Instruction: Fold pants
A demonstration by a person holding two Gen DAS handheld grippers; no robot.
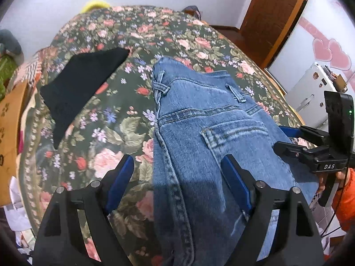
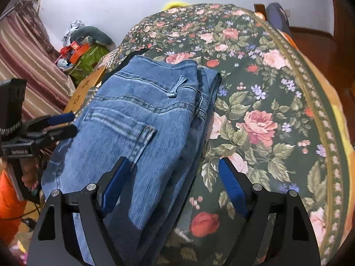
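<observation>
Blue jeans (image 1: 210, 128) lie folded lengthwise, back pocket up, on a floral bedspread (image 1: 111, 133). My left gripper (image 1: 177, 166) hovers open over their left seam edge, one blue pad above the bedspread and the other above the denim, neither pressing. In the right wrist view the jeans (image 2: 137, 115) fill the lower left. My right gripper (image 2: 173, 164) stands open astride their right edge, with nothing clamped. Each gripper shows in the other's view, the right gripper (image 1: 280, 138) at the jeans' right side and the left gripper (image 2: 71, 123) at their left, both with jaws apart.
A black garment (image 1: 77, 93) lies on the bedspread (image 2: 277, 88) left of the jeans. A cardboard box (image 1: 11, 122) and a green bag with clutter (image 2: 88, 59) stand beside the bed near a striped curtain (image 2: 26, 55). A wooden door (image 1: 277, 11) and white appliance (image 1: 310, 93) are at right.
</observation>
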